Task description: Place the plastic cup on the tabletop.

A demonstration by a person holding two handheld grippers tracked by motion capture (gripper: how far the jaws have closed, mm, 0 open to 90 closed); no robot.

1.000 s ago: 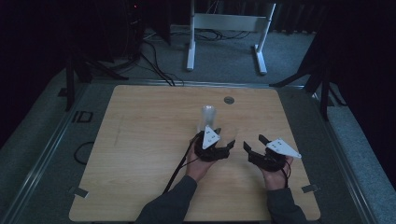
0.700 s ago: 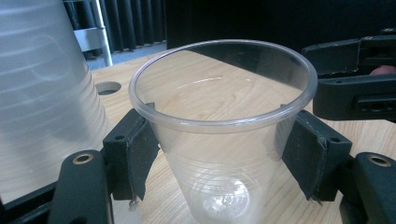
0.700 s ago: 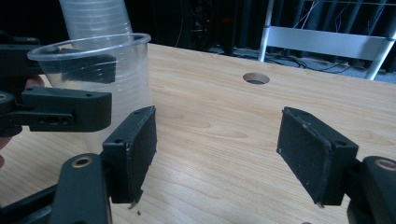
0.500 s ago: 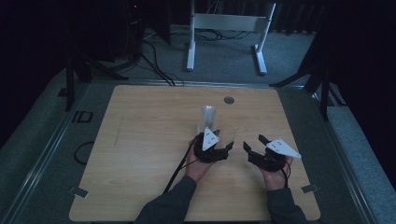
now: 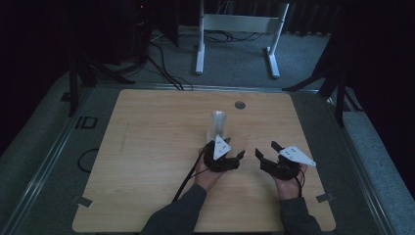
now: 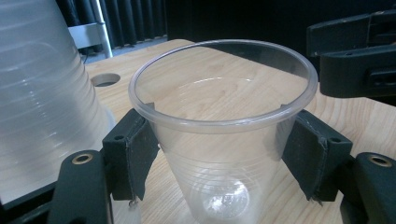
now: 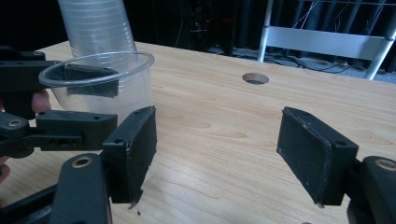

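Observation:
A clear plastic cup (image 6: 224,123) stands upright, mouth up, between the pads of my left gripper (image 6: 219,161), which is shut on its sides. In the high view the left gripper (image 5: 231,150) sits at the table's middle front. Just beyond it rises a stack of upturned clear cups (image 5: 218,125), which the left gripper view shows close on the left (image 6: 42,93). My right gripper (image 7: 217,149) is open with only bare wood between its pads. It rests to the right of the held cup (image 7: 116,88), and the high view has the right gripper (image 5: 266,150) a short gap from the left one.
The wooden table (image 5: 147,161) has a round hole (image 5: 240,105) near its far edge. A white metal stand (image 5: 237,22) is on the floor beyond the table, with cables beside it. A person's forearms come in from the bottom of the high view.

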